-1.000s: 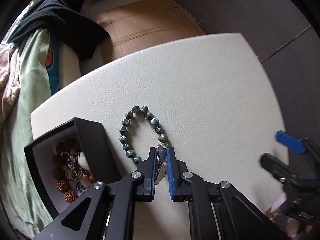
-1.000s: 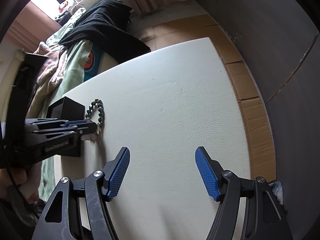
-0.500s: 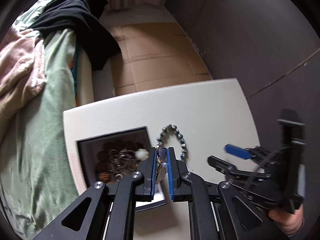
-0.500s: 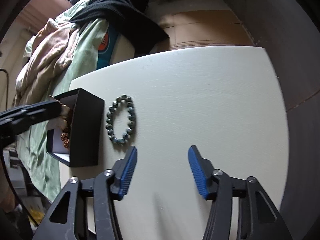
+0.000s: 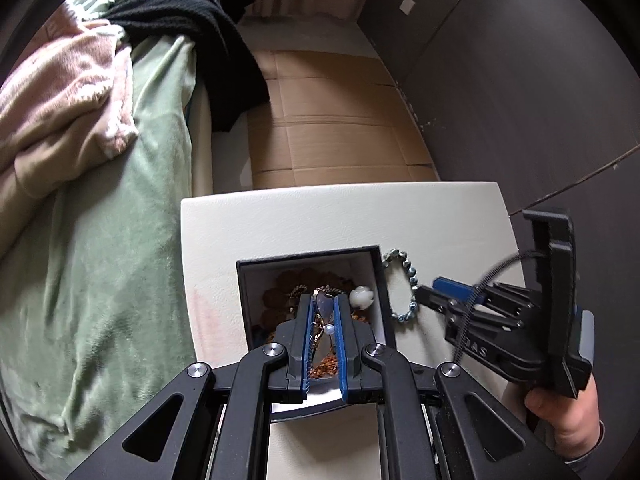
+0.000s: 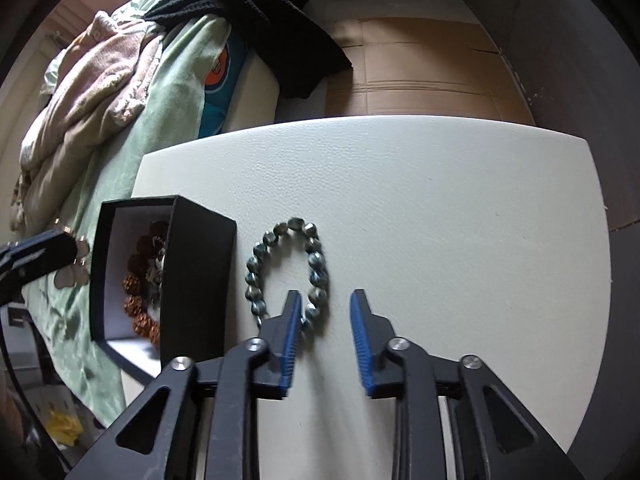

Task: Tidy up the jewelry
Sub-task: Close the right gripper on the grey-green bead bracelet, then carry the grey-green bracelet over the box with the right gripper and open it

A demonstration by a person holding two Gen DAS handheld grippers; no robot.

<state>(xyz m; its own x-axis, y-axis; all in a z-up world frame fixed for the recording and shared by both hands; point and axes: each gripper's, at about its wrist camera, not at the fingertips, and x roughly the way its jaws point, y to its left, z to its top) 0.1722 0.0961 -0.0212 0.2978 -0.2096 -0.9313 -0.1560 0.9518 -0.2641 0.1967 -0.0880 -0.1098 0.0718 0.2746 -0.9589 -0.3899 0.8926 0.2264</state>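
My left gripper (image 5: 323, 304) is shut on a gold necklace with a blue-grey stone and a pearl (image 5: 323, 312), held above the open black jewelry box (image 5: 308, 264). The box holds brown beads and chains and also shows in the right wrist view (image 6: 200, 248). A grey-blue bead bracelet (image 6: 288, 268) lies on the white table (image 6: 440, 200) just right of the box; it also shows in the left wrist view (image 5: 404, 280). My right gripper (image 6: 326, 308) is open, low over the table, its left finger (image 6: 292, 320) over the bracelet's near end.
A bed with a green blanket (image 5: 100, 240), pink bedding (image 5: 60, 100) and a black garment (image 5: 192, 12) lies left of the table. Cardboard (image 5: 340, 120) covers the floor beyond. A dark wall (image 5: 520, 80) stands at the right.
My left gripper has lifted the necklace and carried it left, from beside the bracelet to over the box. My right gripper has moved left to the bracelet and narrowed its opening.
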